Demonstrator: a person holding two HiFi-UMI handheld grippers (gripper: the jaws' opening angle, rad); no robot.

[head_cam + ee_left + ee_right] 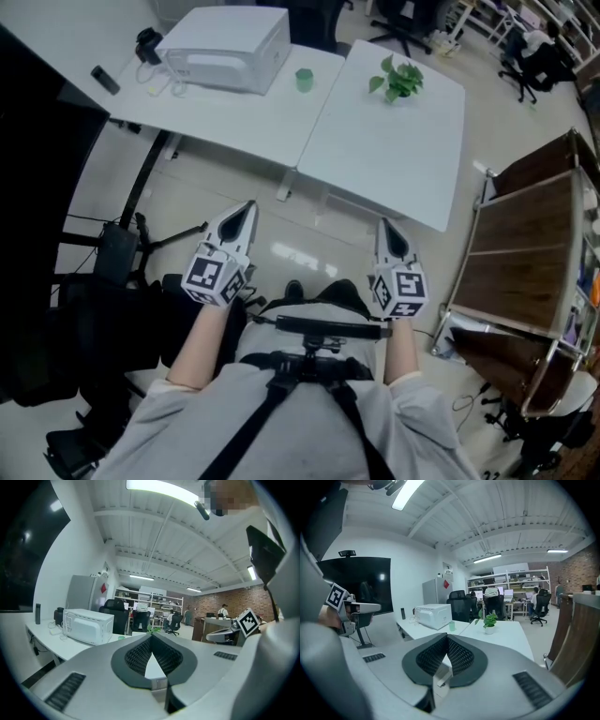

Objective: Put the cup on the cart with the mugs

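A small green cup (305, 80) stands on the white table (375, 150), to the right of a white microwave (228, 47). The right gripper view shows the cup (452, 626) far ahead, past the jaws. A wooden-shelved cart (525, 234) stands at the right; I cannot make out any mugs on it. My left gripper (248, 211) and right gripper (386, 228) hover over the floor, short of the table's near edge. Both are shut with nothing between the jaws, which meet at the tips in the left gripper view (151, 637) and the right gripper view (447, 637).
A potted plant (398, 80) sits on the table right of the cup. Black office chairs (461, 606) stand behind the table, with seated people beyond them. A dark screen on a stand (37, 234) with cables is at the left. The cart's edge (576, 634) rises close on the right.
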